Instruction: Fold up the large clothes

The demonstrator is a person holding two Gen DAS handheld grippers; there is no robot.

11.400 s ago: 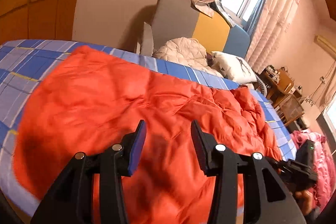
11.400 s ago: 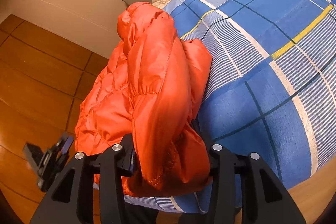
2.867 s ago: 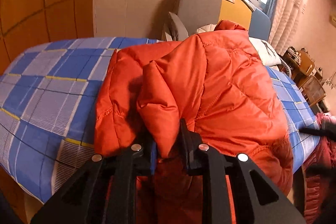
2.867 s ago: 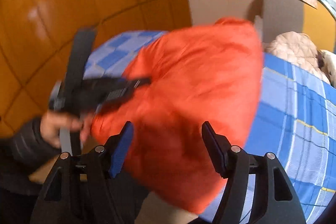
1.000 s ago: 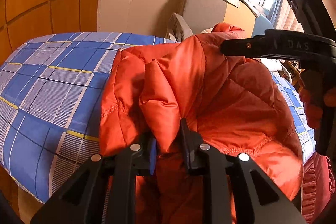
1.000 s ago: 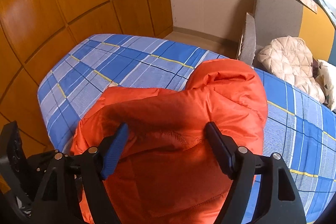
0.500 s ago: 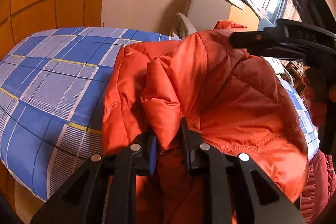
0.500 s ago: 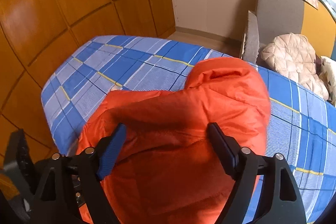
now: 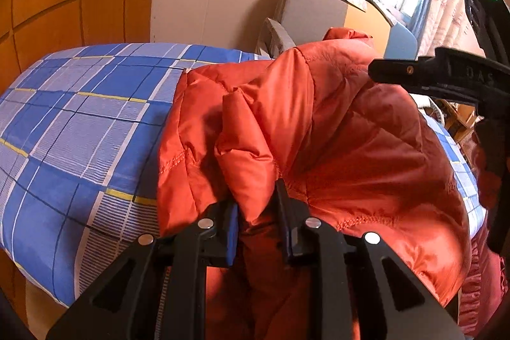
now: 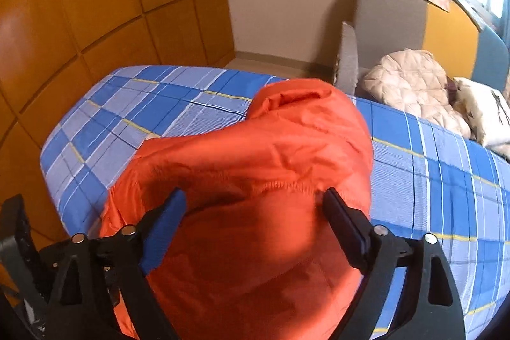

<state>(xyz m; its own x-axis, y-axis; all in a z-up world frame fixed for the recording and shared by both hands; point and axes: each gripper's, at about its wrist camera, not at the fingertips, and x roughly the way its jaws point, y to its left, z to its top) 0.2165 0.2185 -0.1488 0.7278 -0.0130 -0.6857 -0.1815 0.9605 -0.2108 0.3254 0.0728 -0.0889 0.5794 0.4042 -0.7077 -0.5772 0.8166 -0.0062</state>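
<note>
**Orange jacket bunched at the near edge of the bed**

I see the bed, covered in a blue plaid sheet, filling most of both views. On it lies the orange puffer jacket, heaped near the bed's near edge, part of it hanging over that edge. Its long axis runs away from me, and what looks like the hood points toward the far side, at the grey armchair. My left tool pinches a fold of the jacket's fabric tightly between its pads. My right tool hangs over the jacket's bulk, spread wide and opening further, with fabric between the pads; I cannot tell if they touch it.
</note>
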